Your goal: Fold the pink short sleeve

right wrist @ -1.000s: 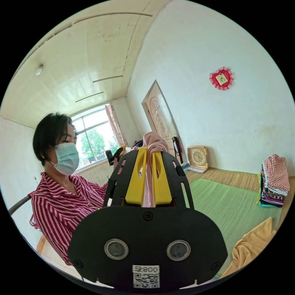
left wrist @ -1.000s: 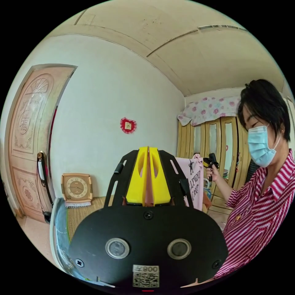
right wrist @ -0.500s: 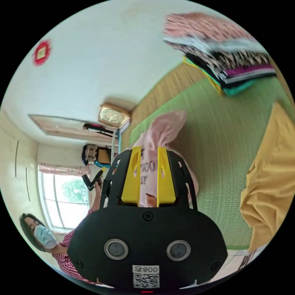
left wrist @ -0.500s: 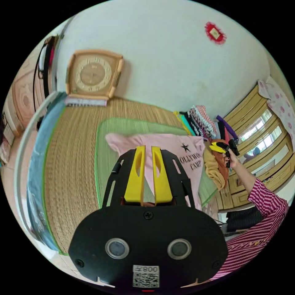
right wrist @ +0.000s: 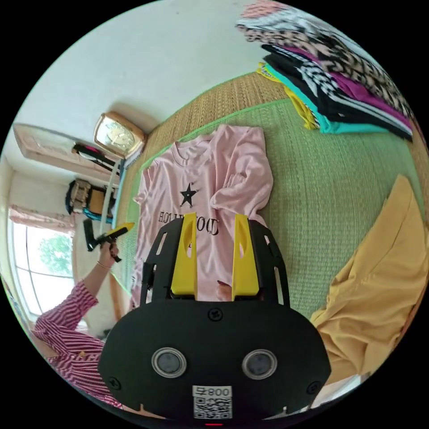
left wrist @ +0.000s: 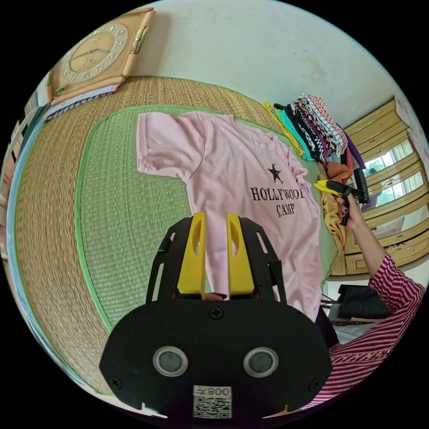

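Left gripper view: the pink short sleeve [left wrist: 232, 170] lies print-up on a green mat [left wrist: 120, 223], collar toward the stack of folded clothes [left wrist: 313, 125], hem toward the left gripper [left wrist: 216, 250], jaws apart over it.

Right gripper view: the right gripper [right wrist: 215, 254], jaws parted, hovers above the hem; collar points at the clock [right wrist: 117, 134] by the wall.

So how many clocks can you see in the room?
1. A square tan clock leans against the white wall at the far edge of the woven mat, beyond the pink T-shirt; it also shows in the right gripper view. Others may be hidden.
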Motion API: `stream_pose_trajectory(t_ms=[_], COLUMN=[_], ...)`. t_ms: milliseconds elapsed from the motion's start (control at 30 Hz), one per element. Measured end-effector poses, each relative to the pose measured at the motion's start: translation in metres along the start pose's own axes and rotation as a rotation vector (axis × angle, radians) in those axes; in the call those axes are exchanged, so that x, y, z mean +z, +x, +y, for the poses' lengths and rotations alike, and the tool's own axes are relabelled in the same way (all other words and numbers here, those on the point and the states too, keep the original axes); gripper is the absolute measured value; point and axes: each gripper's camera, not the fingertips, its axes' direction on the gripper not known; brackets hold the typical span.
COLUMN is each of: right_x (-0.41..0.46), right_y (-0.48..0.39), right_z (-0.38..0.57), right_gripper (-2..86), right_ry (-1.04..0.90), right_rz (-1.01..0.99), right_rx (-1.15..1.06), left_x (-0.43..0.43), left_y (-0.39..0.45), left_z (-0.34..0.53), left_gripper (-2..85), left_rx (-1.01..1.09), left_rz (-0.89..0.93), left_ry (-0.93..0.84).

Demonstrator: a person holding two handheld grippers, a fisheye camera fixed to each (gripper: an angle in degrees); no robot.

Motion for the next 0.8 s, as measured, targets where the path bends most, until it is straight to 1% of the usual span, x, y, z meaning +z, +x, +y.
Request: stream_pose_trajectory(t_ms=[67, 167, 233, 300, 367, 500, 700, 800], right_x=[0.02, 0.045, 0.057, 0.067, 0.065, 0.064, 0.062, 0.039], right_y=[-0.017, -0.025, -0.022, -0.016, -0.014, -0.018, -0.038, -0.041], right_z=[-0.007, -0.01, -0.01, -0.008, -0.003, 0.004, 0.021, 0.021], right_gripper=[13.4, 13.7, 13.6, 13.5, 12.8, 11.4, 4.9, 3.2], right_ry=[-0.028, -0.063, -0.085, -0.106, -0.078, -0.085, -0.105, -0.099], right_rz=[0.109, 0.213, 0.237, 0.245, 0.269, 0.291, 0.277, 0.27], right_rx=[-0.091, -0.152, -0.161, -0.157, -0.155, -0.177, -0.239, -0.262], left_x=[0.001, 0.007, 0.014, 0.006, -0.003, -0.034, -0.079, -0.091], left_y=[0.003, 0.0, -0.007, -0.016, -0.023, -0.041, -0.081, -0.09], left_z=[-0.03, -0.073, -0.091, -0.1, -0.102, -0.091, -0.073, -0.076], left_gripper=[7.7, 7.1, 5.5, 2.5, 1.5, 0.6, 0.4, 0.4], left_rx=[0.022, 0.026, 0.01, 0.001, 0.002, -0.008, -0.083, -0.089], left_rz=[-0.055, -0.122, -0.154, -0.156, -0.16, -0.269, -0.28, -0.27], left_ry=[0.016, 0.004, -0.036, 0.001, 0.008, 0.01, 0.002, -0.009])
